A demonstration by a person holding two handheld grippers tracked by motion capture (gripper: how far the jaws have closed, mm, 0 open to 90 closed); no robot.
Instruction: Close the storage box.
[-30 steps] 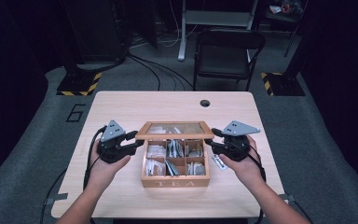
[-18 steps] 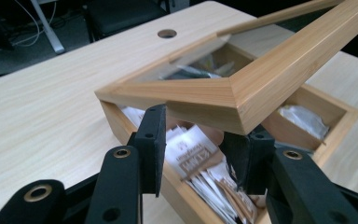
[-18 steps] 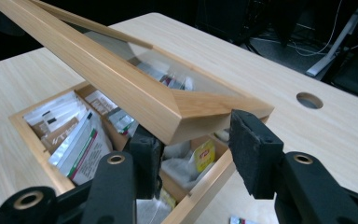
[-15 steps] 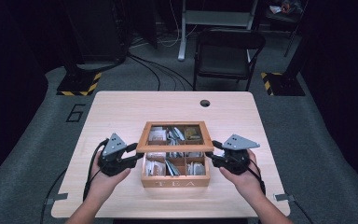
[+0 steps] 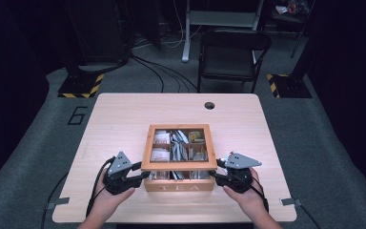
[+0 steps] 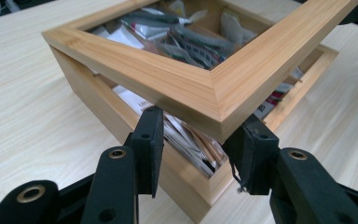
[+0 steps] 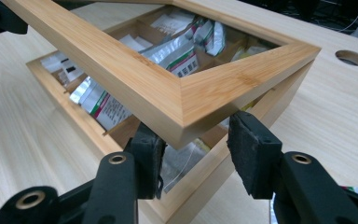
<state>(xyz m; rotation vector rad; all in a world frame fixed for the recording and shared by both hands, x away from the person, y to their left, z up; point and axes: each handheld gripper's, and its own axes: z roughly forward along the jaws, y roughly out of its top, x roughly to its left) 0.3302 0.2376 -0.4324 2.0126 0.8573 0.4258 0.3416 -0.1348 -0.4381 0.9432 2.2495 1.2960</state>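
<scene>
High view: square light-wood tea box (image 5: 179, 184) sits near the front edge of the pale wooden desk (image 5: 124, 114), with "TEA" lettered on its front wall. Its glass-paned wooden frame lid (image 5: 178, 166) is raised at the front, tilted, hinged side toward the far edge. Left tool (image 5: 140, 172) at the lid's front-left corner, right tool (image 5: 218, 171) at the front-right corner, a hand behind each.

Left gripper view: black jaws spread apart, straddling the lid corner (image 6: 219, 100) from below, pads just under the wood; not clamped. Foil and paper tea sachets (image 6: 186, 137) are packed in the compartments beneath; print on them too small to read.

Right gripper view: jaws likewise apart under the other lid corner (image 7: 186, 105). A white sachet with green and red label (image 7: 105, 105) lies below; text unreadable. Round cable hole (image 7: 351, 57) in the desk farther off.

Floor left of desk bears a painted "6" (image 5: 77, 115). Black chair (image 5: 232, 55) stands behind the desk.
</scene>
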